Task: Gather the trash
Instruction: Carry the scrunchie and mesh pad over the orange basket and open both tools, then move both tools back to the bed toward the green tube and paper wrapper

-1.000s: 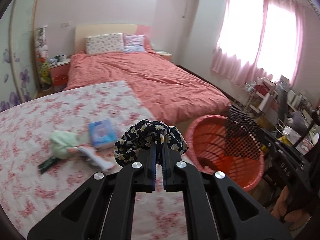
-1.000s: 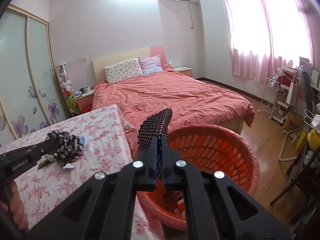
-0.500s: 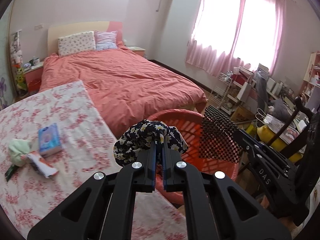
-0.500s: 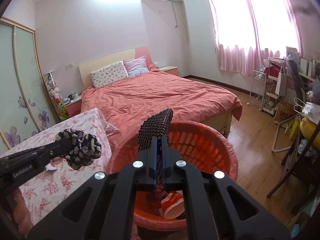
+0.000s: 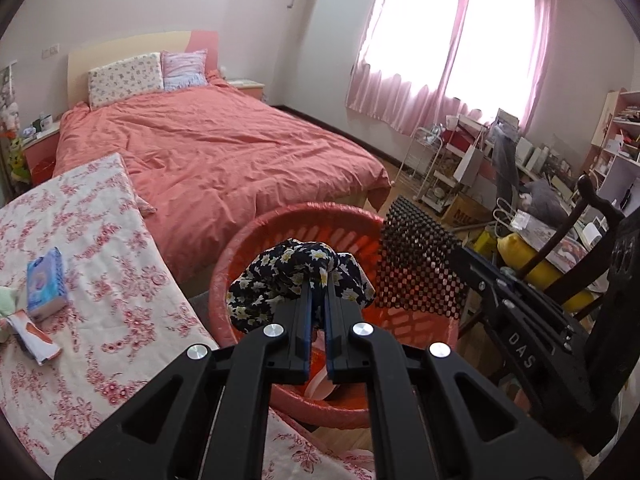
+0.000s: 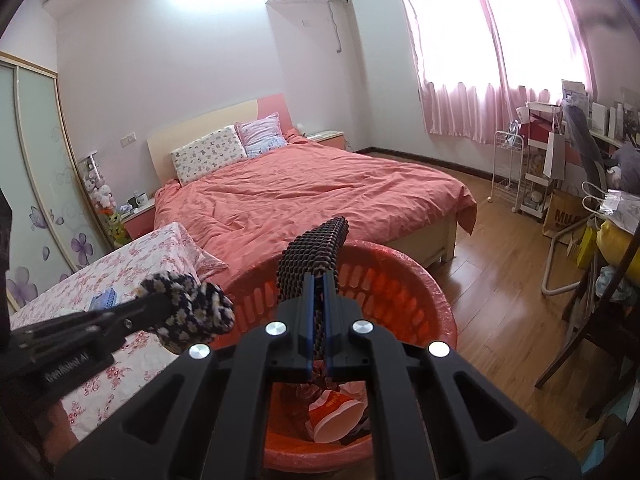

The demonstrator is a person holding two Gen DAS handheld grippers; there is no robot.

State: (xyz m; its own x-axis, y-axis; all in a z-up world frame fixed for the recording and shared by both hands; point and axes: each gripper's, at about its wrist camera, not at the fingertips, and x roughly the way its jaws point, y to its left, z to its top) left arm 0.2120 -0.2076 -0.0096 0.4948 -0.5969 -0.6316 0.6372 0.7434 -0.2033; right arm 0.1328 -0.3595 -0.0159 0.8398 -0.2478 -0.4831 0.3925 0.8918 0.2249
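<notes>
A dark floral cloth [image 5: 298, 276] is pinched between the closed fingers of the left gripper [image 5: 318, 288], and a black mesh sheet [image 6: 314, 260] is clamped in the same way by the right gripper [image 6: 319, 284], whose jaws are drawn in tight on it. Both pieces are held over the orange basket [image 6: 424, 292]: the cloth hangs above the basket's near rim on the side toward the flowered table [image 5: 100, 280], while the mesh sheet stands above the basket's opening, nearer its far side. The step in hand is judged to be the drop into the basket. It is done well if each gripper is brought fully inside the line of the rim before the jaws are parted, since the cloth is bunched wide and a loose fold could be caught on the rim or left draped over it. The mesh sheet looks stiff and tall, so it is best tipped downward first, or it may lean out over the edge. Inside the basket, an orange-and-white packet [image 6: 334, 416] and some darker scraps are seen at the bottom, with much room left above them. On the table beside the basket, a blue tissue pack [image 5: 44, 280], a pale green wad [image 5: 6, 300] and a crumpled wrapper [image 5: 34, 332] are yet to be collected.
</notes>
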